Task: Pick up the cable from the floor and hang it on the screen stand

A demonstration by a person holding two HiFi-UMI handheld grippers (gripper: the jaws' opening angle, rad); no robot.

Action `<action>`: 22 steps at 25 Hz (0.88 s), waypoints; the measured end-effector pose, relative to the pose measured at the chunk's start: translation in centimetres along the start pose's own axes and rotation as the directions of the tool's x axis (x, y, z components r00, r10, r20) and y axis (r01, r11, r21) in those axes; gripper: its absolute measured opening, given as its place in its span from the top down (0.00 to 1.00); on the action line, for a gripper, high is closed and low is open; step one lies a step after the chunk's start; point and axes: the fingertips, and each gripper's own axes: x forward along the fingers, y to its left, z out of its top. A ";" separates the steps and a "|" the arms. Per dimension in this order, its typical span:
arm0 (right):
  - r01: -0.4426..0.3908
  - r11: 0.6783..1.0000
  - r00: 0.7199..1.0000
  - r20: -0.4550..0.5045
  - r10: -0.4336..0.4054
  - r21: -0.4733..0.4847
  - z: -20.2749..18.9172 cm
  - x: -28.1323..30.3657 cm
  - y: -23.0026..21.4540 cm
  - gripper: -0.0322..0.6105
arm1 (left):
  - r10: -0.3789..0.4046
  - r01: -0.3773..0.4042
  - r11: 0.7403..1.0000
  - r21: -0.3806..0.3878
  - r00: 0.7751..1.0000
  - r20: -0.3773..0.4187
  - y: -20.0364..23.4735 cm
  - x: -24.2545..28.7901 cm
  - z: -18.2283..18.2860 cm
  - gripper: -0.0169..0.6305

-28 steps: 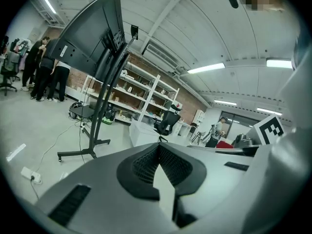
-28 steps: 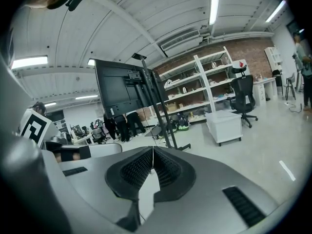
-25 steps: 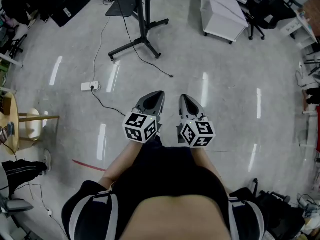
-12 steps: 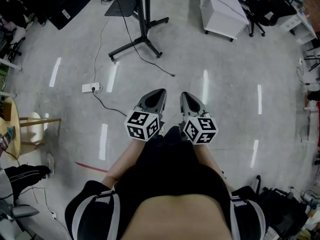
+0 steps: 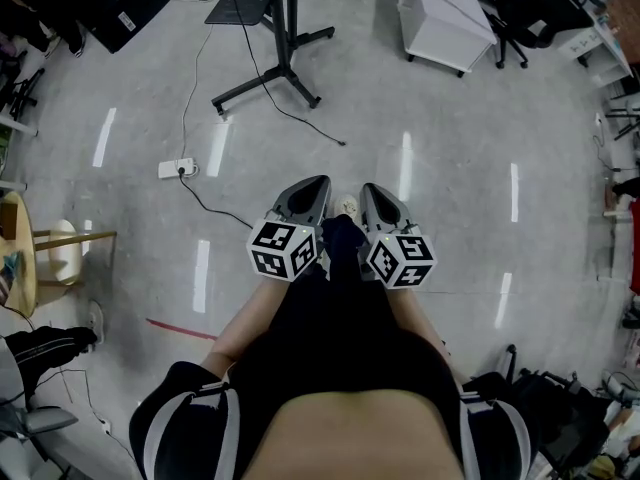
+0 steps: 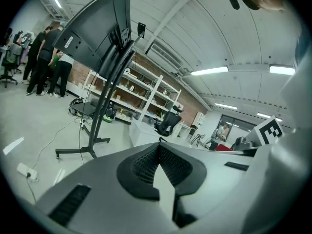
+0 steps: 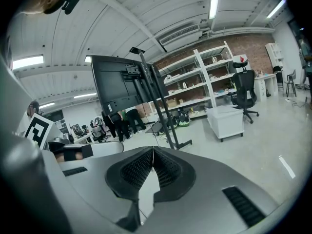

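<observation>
Looking down on a person standing on a grey floor [image 5: 450,168]. Compared with a second ago, a pale shoe toe [image 5: 347,206] has appeared between the two grippers, and the screen stand [image 5: 285,58] has shifted slightly up the frame. This suggests a step toward the stand, with the pickup not yet begun. The left gripper [image 5: 318,184] and right gripper [image 5: 368,190] sit side by side at frame centre. Both have their jaws pressed together, with nothing between them. The cable [image 5: 315,129] is thin and black, trailing loosely from the stand's base in the upper left to a free end just above centre. A white power strip [image 5: 178,168] lies at left.
</observation>
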 end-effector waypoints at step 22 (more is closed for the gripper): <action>-0.091 0.995 0.993 -0.083 0.088 -0.032 3.9 11.8 -9.0 0.92 | -0.020 0.021 1.000 0.015 0.997 -0.075 5.5 15.1 2.8 0.96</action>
